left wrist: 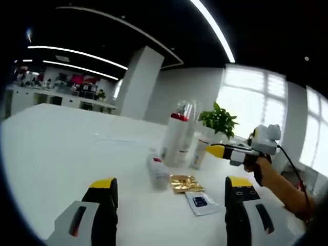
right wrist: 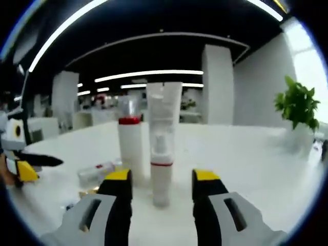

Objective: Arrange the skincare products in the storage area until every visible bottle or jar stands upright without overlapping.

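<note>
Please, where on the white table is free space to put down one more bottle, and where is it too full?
The white table is bare on the left gripper view's left, beyond the lying bottle. It is crowded around the red-collared bottle and the tube, with the gold sachet, the white sachet and the right gripper close by.

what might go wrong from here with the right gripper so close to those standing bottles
The right gripper is open, with the small red-banded bottle just beyond its jaws. That bottle looks narrow and stands close to the tall tube and the red-collared bottle, so an off-centre close might tip one into the others.

A bottle lies on its side beside the gold sachet; nudged, it may roll or end up overlapping the sachets.
</note>
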Demonstrator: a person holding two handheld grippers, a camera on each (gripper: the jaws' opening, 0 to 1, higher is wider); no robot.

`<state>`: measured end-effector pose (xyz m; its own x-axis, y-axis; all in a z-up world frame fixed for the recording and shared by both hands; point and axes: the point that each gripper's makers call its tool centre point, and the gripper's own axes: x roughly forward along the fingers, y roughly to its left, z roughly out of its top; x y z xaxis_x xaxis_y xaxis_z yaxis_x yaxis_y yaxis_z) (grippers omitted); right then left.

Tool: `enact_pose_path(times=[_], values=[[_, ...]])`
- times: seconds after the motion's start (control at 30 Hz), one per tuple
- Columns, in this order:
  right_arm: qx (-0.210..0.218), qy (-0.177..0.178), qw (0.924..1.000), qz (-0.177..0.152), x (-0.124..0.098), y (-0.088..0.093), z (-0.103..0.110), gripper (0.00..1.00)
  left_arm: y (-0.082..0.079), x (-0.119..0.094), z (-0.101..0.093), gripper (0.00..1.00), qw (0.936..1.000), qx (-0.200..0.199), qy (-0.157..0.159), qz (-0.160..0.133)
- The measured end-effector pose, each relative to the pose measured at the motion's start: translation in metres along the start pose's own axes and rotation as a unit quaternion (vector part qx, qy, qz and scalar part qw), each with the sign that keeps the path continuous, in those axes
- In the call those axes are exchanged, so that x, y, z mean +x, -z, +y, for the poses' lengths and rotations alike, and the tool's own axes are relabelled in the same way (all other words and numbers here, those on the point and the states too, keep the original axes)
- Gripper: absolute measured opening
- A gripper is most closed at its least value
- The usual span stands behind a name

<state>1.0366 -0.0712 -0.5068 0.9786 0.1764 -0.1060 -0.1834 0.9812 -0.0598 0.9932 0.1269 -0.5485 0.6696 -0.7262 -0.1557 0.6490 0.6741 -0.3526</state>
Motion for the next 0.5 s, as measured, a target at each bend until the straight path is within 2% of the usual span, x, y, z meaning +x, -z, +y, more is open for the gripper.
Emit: enact_pose_path(times=[0.23, 0.33, 0.4, 0.5], values=[[-0.009, 0.010, 0.9987, -0.049, -0.007, -0.023, 0.000, 0.50, 0.002, 0.007, -0.004, 0.87, 0.9999, 0.003, -0.011, 0.007], [-0.007, 0.016, 0.9968, -0.078, -0.012, -0.035, 0.001, 0.52, 0.007, 0.015, 0.003, 0.87, 0.9982, 0.036, -0.040, 0.027], [-0.006, 0.019, 0.9950, -0.098, -0.015, -0.043, 0.002, 0.52, 0.006, 0.022, 0.010, 0.86, 0.9953, 0.060, -0.072, 0.026], [-0.013, 0.022, 0.9936, -0.110, -0.018, -0.048, 0.003, 0.51, 0.004, 0.031, 0.015, 0.84, 0.9911, 0.089, -0.094, 0.031]])
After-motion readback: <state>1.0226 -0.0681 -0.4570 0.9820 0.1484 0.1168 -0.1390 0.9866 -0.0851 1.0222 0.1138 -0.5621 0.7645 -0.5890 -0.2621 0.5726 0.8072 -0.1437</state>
